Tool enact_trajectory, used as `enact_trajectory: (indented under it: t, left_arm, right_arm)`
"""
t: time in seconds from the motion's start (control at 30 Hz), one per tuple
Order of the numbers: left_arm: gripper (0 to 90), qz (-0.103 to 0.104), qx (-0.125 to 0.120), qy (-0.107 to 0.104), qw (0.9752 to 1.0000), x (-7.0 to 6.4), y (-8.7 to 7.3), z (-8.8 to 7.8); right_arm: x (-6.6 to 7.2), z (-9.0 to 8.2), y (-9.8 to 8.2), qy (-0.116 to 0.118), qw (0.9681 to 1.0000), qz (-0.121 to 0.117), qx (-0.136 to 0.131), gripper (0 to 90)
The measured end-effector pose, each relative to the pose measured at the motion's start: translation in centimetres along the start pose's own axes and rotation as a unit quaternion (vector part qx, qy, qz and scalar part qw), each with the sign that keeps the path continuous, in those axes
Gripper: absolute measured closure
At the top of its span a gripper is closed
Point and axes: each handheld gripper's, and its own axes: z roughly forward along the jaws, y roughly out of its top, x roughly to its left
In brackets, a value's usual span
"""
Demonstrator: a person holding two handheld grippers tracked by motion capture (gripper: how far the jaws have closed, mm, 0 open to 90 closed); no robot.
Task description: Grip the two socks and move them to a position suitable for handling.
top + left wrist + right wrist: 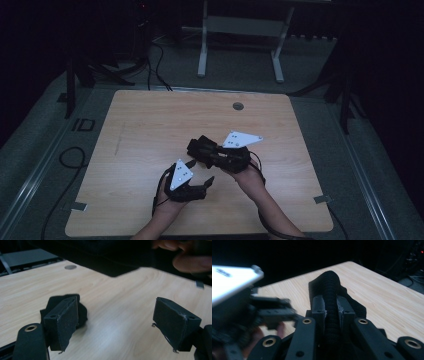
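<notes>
My right gripper [202,150] hovers over the middle of the wooden table [150,125], pointing left, and is shut on a black ribbed fabric piece [330,282]. The fabric stands up between its pads and bulges out past the tips [195,145]. My left gripper [201,171] sits nearer the front edge, below and left of the right one. Its jaws are open [115,322] with only bare table between the pads. Some black fabric [82,312] shows just behind its left pad; whether the pad touches it I cannot tell.
A round cable hole [238,106] is set into the table near its far edge. Metal brackets [322,199] clip the table's sides. A white stand [240,45] and cables lie on the dark floor beyond.
</notes>
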Motion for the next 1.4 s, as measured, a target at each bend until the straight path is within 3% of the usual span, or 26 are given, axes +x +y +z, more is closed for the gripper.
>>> enact_trajectory:
  t: [0.07,0.17,0.3,0.4,0.5,0.53,0.73,0.97,1.0,1.13,1.2,1.23,1.3,1.4]
  left_arm:
    - [26.3,-0.014,-0.023,-0.004,0.9996,0.0,0.2,0.0]
    - [33.2,-0.012,-0.044,-0.004,0.999,-0.3,0.7,0.1]
    - [40.6,0.0,-0.042,-0.002,0.9991,-0.6,1.2,0.4]
    - [59.6,0.005,-0.033,0.009,0.9994,-0.5,1.2,0.4]
    - [84.4,0.017,-0.021,0.014,0.9995,-0.5,1.1,0.2]
    - [86.3,0.018,-0.017,0.014,0.9996,-0.4,1.0,0.1]
    - [88.4,0.014,-0.007,0.01,0.9998,0.3,0.9,-0.7]
    - [88.7,0.026,0.013,0.017,0.9994,0.8,0.7,-1.5]
    - [88.8,0.025,0.018,0.019,0.9993,1.0,0.6,-1.6]
    - [88.8,0.015,0.029,0.019,0.9993,1.7,0.0,-2.1]
    - [88.8,0.019,0.033,0.019,0.9991,1.7,-0.1,-2.3]
    - [88.8,0.034,0.04,0.02,0.9984,1.4,-0.2,-2.4]
    - [88.9,0.046,0.049,0.018,0.9976,1.1,-0.3,-2.3]
    - [89.2,0.05,0.056,0.017,0.997,1.1,-0.7,-2.5]
  right_arm:
    - [0.4,0.0,0.2,0.003,1.0,-0.002,-0.003,79.3]
    - [0.7,0.1,0.3,0.004,1.0,-0.003,-0.006,79.3]
    - [0.8,0.2,0.1,0.006,1.0,0.0,-0.005,79.2]
    - [0.8,0.3,-0.1,0.001,1.0,-0.002,-0.001,79.2]
    - [0.4,0.1,-0.3,0.002,1.0,0.004,-0.001,79.2]
    - [0.3,0.0,-0.3,0.002,1.0,0.004,-0.001,79.1]
    - [-0.3,-0.6,-0.8,-0.004,0.9999,0.013,0.002,79.0]
    - [-0.9,-1.2,-1.7,-0.002,0.9998,0.02,0.008,79.0]
    - [-1.1,-1.5,-2.1,-0.016,0.9997,0.015,0.013,79.2]
    - [-1.9,-2.2,-3.2,-0.023,0.9991,0.029,0.023,79.3]
    - [-2.2,-2.5,-3.9,-0.023,0.9986,0.035,0.031,79.3]
    - [-2.4,-2.6,-4.4,-0.019,0.9983,0.036,0.04,79.2]
    - [-2.3,-2.7,-4.9,-0.025,0.9981,0.031,0.047,79.2]
    - [-2.2,-3.1,-5.4,-0.026,0.998,0.031,0.049,79.2]
